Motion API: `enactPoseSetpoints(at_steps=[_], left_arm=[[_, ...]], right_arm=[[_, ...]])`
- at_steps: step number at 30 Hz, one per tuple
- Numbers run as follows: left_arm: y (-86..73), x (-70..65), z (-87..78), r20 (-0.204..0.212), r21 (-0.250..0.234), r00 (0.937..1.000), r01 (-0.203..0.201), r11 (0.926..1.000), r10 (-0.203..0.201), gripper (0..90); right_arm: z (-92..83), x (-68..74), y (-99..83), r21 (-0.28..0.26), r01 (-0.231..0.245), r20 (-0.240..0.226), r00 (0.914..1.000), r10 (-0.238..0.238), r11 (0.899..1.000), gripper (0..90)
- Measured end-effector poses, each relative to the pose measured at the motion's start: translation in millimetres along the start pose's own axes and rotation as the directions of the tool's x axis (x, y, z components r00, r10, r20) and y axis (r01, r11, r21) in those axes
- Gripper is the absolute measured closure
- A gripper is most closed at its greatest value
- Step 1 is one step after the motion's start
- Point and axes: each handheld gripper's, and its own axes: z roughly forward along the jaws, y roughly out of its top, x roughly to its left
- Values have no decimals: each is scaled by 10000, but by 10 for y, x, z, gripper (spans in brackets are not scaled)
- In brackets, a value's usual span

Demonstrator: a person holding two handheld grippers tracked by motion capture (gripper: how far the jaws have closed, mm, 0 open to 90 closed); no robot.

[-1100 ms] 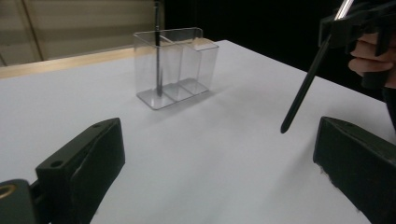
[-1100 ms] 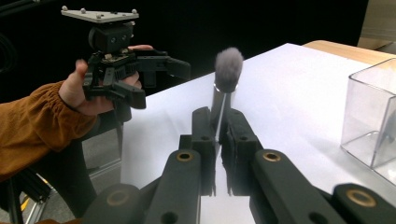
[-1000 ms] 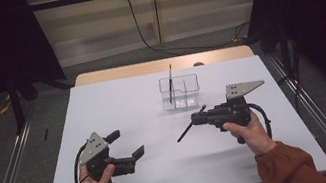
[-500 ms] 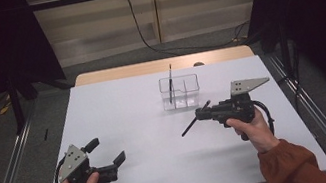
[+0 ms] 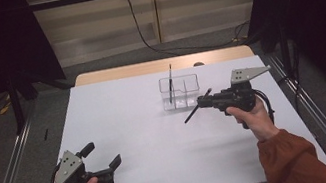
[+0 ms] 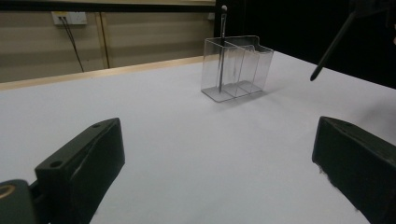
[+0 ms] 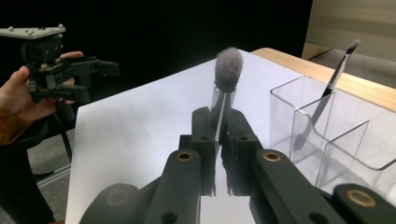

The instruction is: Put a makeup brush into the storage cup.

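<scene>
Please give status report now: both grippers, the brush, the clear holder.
Left gripper open, low at the near left. Right gripper shut on makeup brush, beside clear organizer. One thin brush stands in organizer. Path clear.

Dim room, one bright white table

Light fell from above on the white tabletop (image 5: 156, 123), leaving the surroundings nearly black; shadows under the clear organiser (image 6: 236, 67) were soft and faint. The high view was grainy. In the right gripper view the grey brush tip (image 7: 229, 63) was blurred, and the near jaws looked soft in both gripper views.
</scene>
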Motion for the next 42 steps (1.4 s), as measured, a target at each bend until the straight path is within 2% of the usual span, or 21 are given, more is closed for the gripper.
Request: enactPoseSetpoints(at_steps=[4, 12, 15, 18, 23, 30, 34, 42], left_arm=[[-2, -9, 0, 70, 112, 9998, -181, 9998, 180, 24], [-6, -6, 3, 99, 220, 9997, -206, 9995, 203, 25], [-2, -9, 0, -64, 164, 9994, -333, 9993, 334, 27], [-9, -7, 14, 22, 240, 9997, -258, 9994, 257, 28], [-8, -4, 31, 2, 362, 9992, -409, 9985, 409, 29], [-9, 3, 33, -23, 421, 9991, -410, 9983, 412, 29], [-6, 8, 27, -16, 347, 9995, -312, 9989, 312, 29], [0, 23, 22, -96, 337, 9992, -393, 9987, 397, 33]], right_arm=[[13, -65, 77, -43, 17, 189, 9998, -16, 10000, 839], [47, -165, 227, 21, 45, 373, 9993, -46, 10000, 839], [63, -212, 268, 108, -25, 516, 9987, 19, 9999, 838], [65, -265, 307, 60, -90, 598, 9982, 86, 9999, 839], [105, -328, 396, 339, -8, 811, 9967, -20, 9994, 839], [156, -399, 499, 627, 76, 957, 9953, -136, 9980, 839], [159, -432, 539, 645, 39, 1104, 9938, -110, 9979, 839], [224, -501, 627, 719, 11, 1285, 9917, -104, 9974, 839]])
